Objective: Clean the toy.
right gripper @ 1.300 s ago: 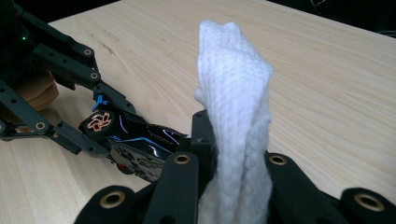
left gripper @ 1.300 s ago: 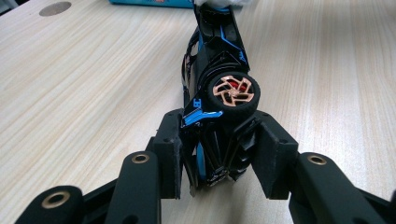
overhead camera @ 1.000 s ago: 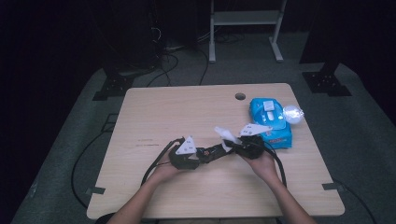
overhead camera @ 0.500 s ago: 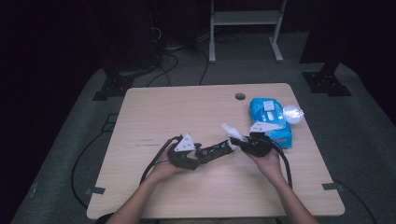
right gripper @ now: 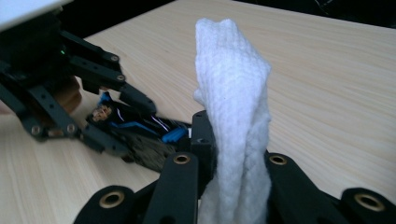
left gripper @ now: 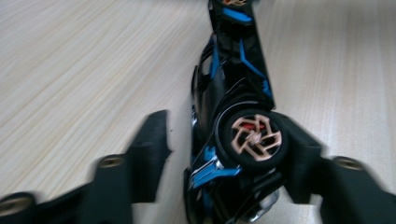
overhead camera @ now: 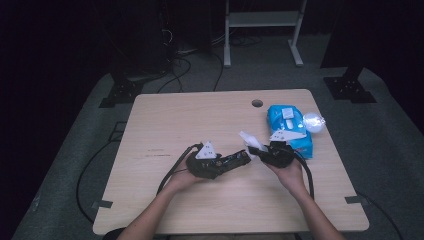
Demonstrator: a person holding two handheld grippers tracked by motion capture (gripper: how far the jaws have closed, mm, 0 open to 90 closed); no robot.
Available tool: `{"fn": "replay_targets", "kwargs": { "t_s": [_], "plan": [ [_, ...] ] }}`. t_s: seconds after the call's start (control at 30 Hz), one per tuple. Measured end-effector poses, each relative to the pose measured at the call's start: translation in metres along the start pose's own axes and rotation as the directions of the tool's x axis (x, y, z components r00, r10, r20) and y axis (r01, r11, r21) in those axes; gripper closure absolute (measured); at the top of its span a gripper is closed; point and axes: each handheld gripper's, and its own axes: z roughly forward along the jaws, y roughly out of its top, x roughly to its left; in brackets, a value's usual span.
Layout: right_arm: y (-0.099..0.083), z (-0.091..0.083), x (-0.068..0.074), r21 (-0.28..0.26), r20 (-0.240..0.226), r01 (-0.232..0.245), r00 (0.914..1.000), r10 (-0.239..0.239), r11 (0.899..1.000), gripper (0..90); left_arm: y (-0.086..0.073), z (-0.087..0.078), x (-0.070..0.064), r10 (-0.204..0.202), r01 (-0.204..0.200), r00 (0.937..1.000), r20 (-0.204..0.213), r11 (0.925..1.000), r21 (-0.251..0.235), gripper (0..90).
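A black and blue toy car (left gripper: 233, 84) lies on its side between the jaws of my left gripper (left gripper: 224, 140). Its bronze-spoked wheel touches the right jaw, and a strip of table shows between the car and the left jaw. In the high view the car (overhead camera: 242, 158) sticks out of the left gripper (overhead camera: 231, 161) towards the right hand. My right gripper (right gripper: 231, 158) is shut on a white wipe (right gripper: 233, 84) that stands up from its jaws. In the high view the wipe (overhead camera: 247, 140) and the right gripper (overhead camera: 256, 149) hover just right of the car's far end.
A blue packet of wipes (overhead camera: 290, 127) lies at the back right of the wooden table (overhead camera: 175, 125), with a small shiny white thing (overhead camera: 313, 121) beside it. A cable hole (overhead camera: 257, 103) sits near the far edge. Black cables trail from both grippers.
The right gripper with the wipe has drifted slightly to the right. The left gripper and the car have stayed almost where they were.
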Motion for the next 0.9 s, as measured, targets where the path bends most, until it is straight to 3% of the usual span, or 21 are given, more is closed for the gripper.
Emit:
{"fn": "replay_targets", "kwargs": {
  "t_s": [0.27, 0.57, 0.67, 0.8, 0.9],
  "plan": [
    [-0.015, -0.015, -0.012, 0.021, 0.018, -0.033, 0.9993, 0.033, 0.999, 80.9, -0.004, -0.015, 0.002, 0.037, -0.038, 0.9991, 0.02, 0.9985, 0.04, 57.5],
    [-0.015, -0.005, -0.005, 0.031, -0.009, -0.019, 0.9998, 0.019, 0.999, 80.9, -0.018, -0.039, 0.009, 0.007, -0.008, 0.9996, 0.026, 0.9974, 0.072, 56.7],
    [-0.016, -0.004, -0.004, 0.034, -0.017, -0.021, 0.9996, 0.022, 0.999, 80.8, -0.009, -0.037, 0.008, 0.018, -0.02, 0.9996, 0.023, 0.9937, 0.11, 42.2],
    [-0.017, -0.005, -0.003, 0.034, -0.02, -0.022, 0.9995, 0.023, 0.999, 80.8, 0.005, -0.033, 0.009, 0.036, -0.038, 0.9992, 0.014, 0.9915, 0.125, 41.5],
    [-0.016, -0.008, -0.004, 0.023, -0.023, -0.023, 0.9995, 0.024, 0.999, 80.8, 0.023, -0.019, 0.011, 0.031, -0.034, 0.9993, 0.02, 0.9857, 0.165, 41.3]
  ]
}}
